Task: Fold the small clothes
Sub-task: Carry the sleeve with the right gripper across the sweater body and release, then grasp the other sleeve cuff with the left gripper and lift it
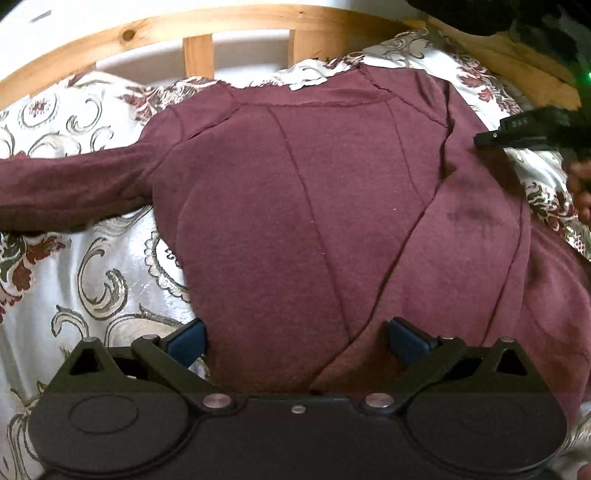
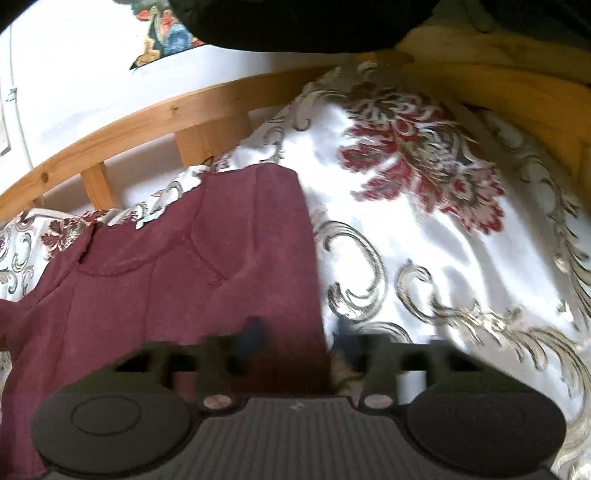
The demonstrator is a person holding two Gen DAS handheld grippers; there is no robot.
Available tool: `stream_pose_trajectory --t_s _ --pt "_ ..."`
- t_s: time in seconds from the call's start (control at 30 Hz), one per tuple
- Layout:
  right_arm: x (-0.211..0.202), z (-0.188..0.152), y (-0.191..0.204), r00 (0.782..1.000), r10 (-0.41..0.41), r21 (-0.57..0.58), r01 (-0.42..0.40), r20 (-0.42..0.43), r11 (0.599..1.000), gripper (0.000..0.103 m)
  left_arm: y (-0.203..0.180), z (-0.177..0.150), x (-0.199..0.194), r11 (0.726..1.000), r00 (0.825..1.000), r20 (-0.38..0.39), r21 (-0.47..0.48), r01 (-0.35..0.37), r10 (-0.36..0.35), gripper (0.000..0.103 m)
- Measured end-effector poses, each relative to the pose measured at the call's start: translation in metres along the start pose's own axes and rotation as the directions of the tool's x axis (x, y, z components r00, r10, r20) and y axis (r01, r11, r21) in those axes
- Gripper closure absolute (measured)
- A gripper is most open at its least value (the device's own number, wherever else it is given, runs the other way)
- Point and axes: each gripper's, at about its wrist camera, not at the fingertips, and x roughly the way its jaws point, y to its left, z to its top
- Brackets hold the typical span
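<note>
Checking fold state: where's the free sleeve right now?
Left wrist view: the sleeve lies stretched out flat to the left of the shirt body on the bedspread, near the wooden frame, far from either gripper.

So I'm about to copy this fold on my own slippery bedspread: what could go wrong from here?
1. The left gripper is open over thick, layered fabric of the maroon top; it may pinch only the upper layer.
2. One sleeve lies spread out sideways and could drag unevenly.
3. The satin bedspread looks glossy, so the top may slide. The right gripper is blurred at the top's edge; its aim is uncertain.
</note>
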Motion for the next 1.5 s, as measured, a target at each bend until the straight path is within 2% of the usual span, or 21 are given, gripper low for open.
stream_pose_trajectory --t_s 0.13,0.23,0.43,0.47,0.53,0.57,0.63,0.7,0.77,0.93,0.97,1.03,1.07,1.1,1.13,1.23,1.27,1.3,1.43,1.5 --pt "-0.012 0.005 0.002 0.995 -0.061 -0.025 0.063 0.081 0.998 0.094 -0.011 -0.001 -0.005 0.999 0.999 0.045 0.046 0.005 -0.007 0.001" --pt "-0.003 0.005 -0.006 0.996 -0.076 0.008 0.075 0.041 0.997 0.09 -0.021 -0.004 -0.004 0.996 0.999 0.052 0.092 -0.006 0.001 0.001" --pt "-0.031 -0.013 -0.017 0.998 -0.001 0.093 -0.005 0.066 0.996 0.057 -0.017 -0.003 -0.003 0.997 0.999 0.034 0.075 0.003 -0.005 0.001" --pt "-0.038 -0.017 -0.018 0.998 0.012 0.097 -0.018 0.065 0.995 0.053 -0.016 -0.002 -0.002 0.997 0.999 0.031 0.071 0.004 -0.006 0.001" --pt "-0.05 -0.027 -0.017 0.998 0.023 0.069 -0.026 0.051 0.997 0.053 -0.017 -0.003 -0.002 0.997 1.0 0.029 0.073 0.001 -0.003 0.001" --pt "-0.055 -0.034 -0.015 0.999 0.016 0.042 -0.018 0.043 0.999 0.054 -0.018 -0.003 -0.002 0.997 1.0 0.028 0.076 -0.001 -0.001 0.001" --pt "-0.059 -0.044 -0.012 1.0 -0.006 -0.008 0.006 0.011 1.0 0.063 -0.019 -0.004 -0.002 0.997 1.0 0.025 0.079 -0.008 0.006 0.001" --pt "-0.057 -0.053 -0.009 0.999 -0.043 -0.044 0.043 -0.012 0.998 0.092 -0.019 -0.005 -0.001 0.997 1.0 0.024 0.075 -0.011 0.009 0.001" --pt "-0.057 -0.054 -0.01 0.998 -0.067 -0.025 0.066 -0.014 0.997 0.101 -0.02 -0.005 0.0 0.997 1.0 0.026 0.075 -0.014 0.012 0.001" --pt "-0.064 -0.054 -0.015 0.999 -0.053 0.063 0.053 0.004 0.997 0.102 -0.021 -0.009 0.0 0.997 0.999 0.044 0.077 -0.021 0.018 0.001" --pt "-0.067 -0.055 -0.015 0.999 -0.045 0.076 0.045 0.007 0.996 0.099 -0.021 -0.01 -0.001 0.997 0.999 0.046 0.075 -0.022 0.019 0.001" --pt "-0.069 -0.055 -0.017 1.0 -0.01 0.103 0.009 0.013 0.995 0.084 -0.02 -0.011 -0.001 0.997 0.999 0.05 0.067 -0.024 0.02 0.0" --pt "-0.07 -0.055 -0.017 1.0 0.018 0.12 -0.02 0.019 0.993 0.061 -0.02 -0.012 -0.001 0.998 0.998 0.054 0.063 -0.024 0.021 0.001" --pt "-0.069 -0.053 -0.016 0.999 0.027 0.129 -0.031 0.029 0.991 0.049 -0.02 -0.013 -0.001 0.998 0.998 0.058 0.062 -0.024 0.02 0.001" --pt "-0.069 -0.052 -0.013 0.999 0.033 0.134 -0.039 0.041 0.99 0.049 -0.019 -0.014 -0.002 0.998 0.998 0.064 0.059 -0.024 0.02 0.0" --pt "-0.056 -0.047 -0.006 1.0 0.011 0.128 -0.012 0.008 0.992 0.051 -0.019 -0.016 -0.003 0.999 0.997 0.075 0.049 -0.025 0.021 0.0" --pt "-0.049 -0.047 -0.004 1.0 -0.011 0.121 0.013 -0.02 0.993 0.065 -0.018 -0.017 -0.003 0.999 0.997 0.077 0.045 -0.023 0.02 0.0" --pt "-0.043 -0.047 -0.003 0.999 -0.025 0.104 0.029 -0.039 0.994 0.092 -0.017 -0.017 -0.003 0.999 0.997 0.079 0.04 -0.02 0.017 0.0" --pt "-0.045 -0.049 -0.005 0.998 -0.064 0.128 0.064 -0.006 0.99 0.093 -0.011 -0.02 -0.004 1.0 0.996 0.085 0.002 -0.005 0.004 0.0" --pt "-0.043 -0.052 -0.007 0.998 -0.06 0.13 0.062 -0.019 0.99 0.092 -0.009 -0.02 -0.004 1.0 0.996 0.084 -0.005 0.0 0.0 0.0"
